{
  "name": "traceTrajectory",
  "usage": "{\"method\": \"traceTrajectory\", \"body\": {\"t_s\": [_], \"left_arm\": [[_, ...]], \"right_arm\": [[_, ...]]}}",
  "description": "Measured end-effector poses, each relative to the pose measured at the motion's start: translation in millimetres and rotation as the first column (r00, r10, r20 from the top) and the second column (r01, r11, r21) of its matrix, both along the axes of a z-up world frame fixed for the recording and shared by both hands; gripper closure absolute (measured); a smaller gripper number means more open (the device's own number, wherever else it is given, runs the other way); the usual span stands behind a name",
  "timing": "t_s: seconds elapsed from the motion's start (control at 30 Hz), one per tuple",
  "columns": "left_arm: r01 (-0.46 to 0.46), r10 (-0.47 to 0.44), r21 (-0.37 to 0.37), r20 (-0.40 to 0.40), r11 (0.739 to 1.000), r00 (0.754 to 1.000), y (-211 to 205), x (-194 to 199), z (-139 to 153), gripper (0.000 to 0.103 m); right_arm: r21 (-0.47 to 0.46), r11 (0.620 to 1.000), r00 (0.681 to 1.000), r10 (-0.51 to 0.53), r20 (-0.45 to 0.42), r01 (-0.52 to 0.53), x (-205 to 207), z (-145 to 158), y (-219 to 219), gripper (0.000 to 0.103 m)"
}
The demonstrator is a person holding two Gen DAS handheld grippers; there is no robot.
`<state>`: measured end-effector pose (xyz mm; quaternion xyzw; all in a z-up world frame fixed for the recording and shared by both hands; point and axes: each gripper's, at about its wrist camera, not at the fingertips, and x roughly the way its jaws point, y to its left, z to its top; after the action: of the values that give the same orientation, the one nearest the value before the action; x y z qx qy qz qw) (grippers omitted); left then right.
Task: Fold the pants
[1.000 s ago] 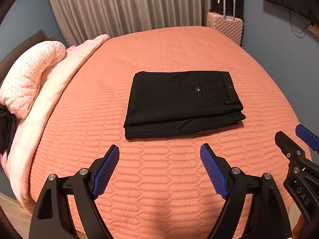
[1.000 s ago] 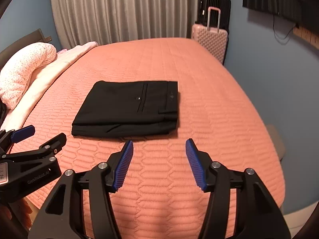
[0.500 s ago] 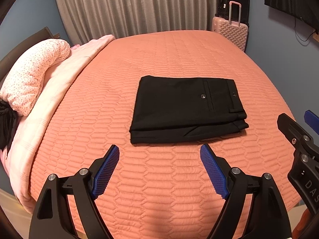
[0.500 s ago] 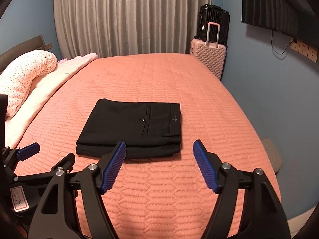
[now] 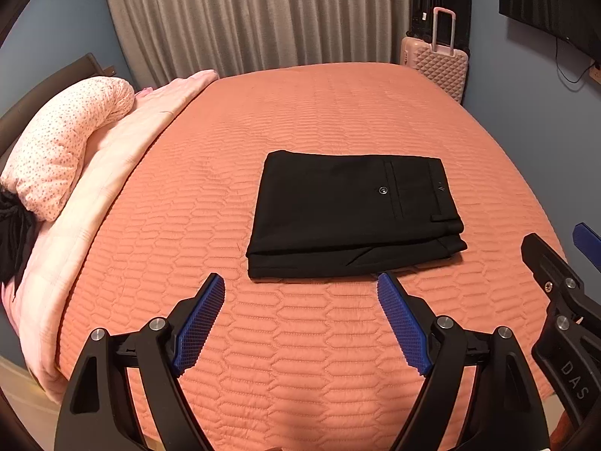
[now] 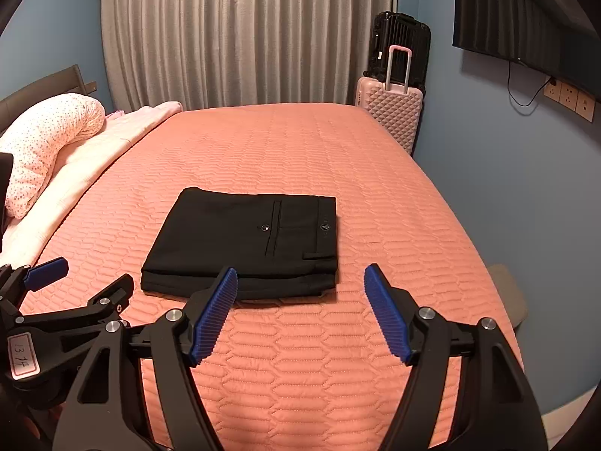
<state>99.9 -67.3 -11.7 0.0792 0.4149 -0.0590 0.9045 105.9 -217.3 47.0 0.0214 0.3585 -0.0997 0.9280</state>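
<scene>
One pair of black trousers (image 5: 353, 218) lies folded into a flat, layered rectangle on the salmon quilted bedspread (image 5: 300, 120), toward the near half of the bed. Its long axis runs across the bed, side to side in both views. The waistband end, with a belt loop, a small emblem and a buttoned welt pocket, points toward the blue wall on the suitcase side; the folded end points toward the pillow (image 5: 64, 146). The stacked layer edges face the near side of the bed.

Just in front of the trousers, the left gripper (image 5: 300, 285) hovers with its blue-padded fingers apart and nothing between them; it does not touch the cloth. The right gripper (image 6: 300, 278) hangs off the trousers' near waistband corner; its fingers have just been opening and stand apart, empty.

Beyond the trousers' far edge, grey curtains (image 6: 240, 34) hang behind the bed. A pink hard-shell suitcase (image 6: 390, 112) stands past the trousers' waistband side at the far bed corner, with a black suitcase (image 6: 402, 45) behind it.
</scene>
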Motion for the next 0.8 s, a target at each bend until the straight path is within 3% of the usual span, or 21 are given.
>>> {"method": "traceTrajectory", "body": {"t_s": [0.8], "left_arm": [[-0.007,0.006,0.031,0.033,0.999,0.999,-4.6,-3.6,3.4,0.019]], "right_arm": [[-0.007,1.000,1.000,0.005,0.003,-0.004,2.3,1.5,2.9,0.034]]}}
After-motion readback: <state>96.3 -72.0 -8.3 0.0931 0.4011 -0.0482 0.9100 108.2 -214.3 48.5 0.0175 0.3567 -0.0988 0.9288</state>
